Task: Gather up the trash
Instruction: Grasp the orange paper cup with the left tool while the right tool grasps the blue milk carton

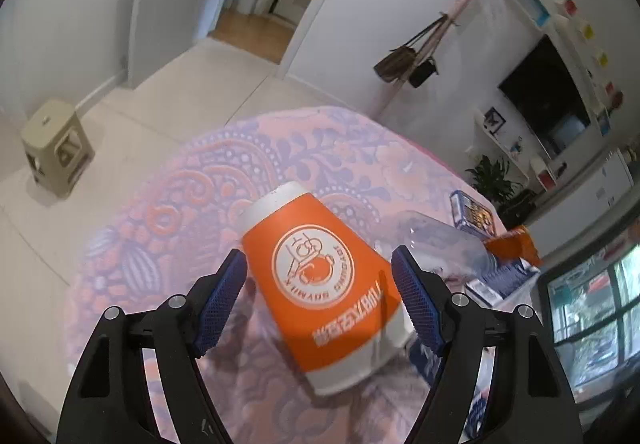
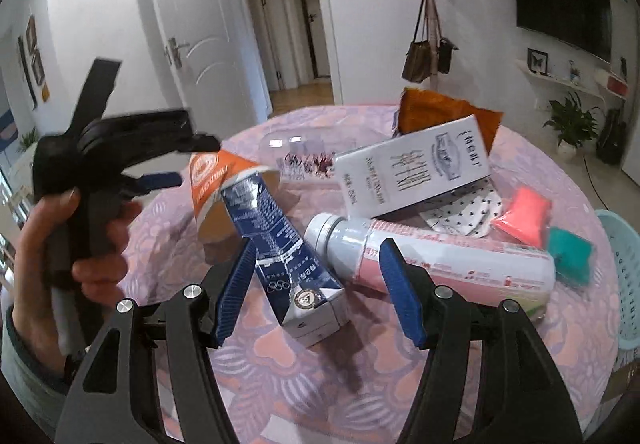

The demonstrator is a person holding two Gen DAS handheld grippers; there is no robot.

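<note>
While empty, orange cup (image 1: 320, 284), blue carton (image 2: 288, 264)

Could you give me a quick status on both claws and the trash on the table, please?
Left claw open around the orange cup, not gripping. Right claw open, empty, over the blue carton. Spray can and white box crowd alongside.
</note>
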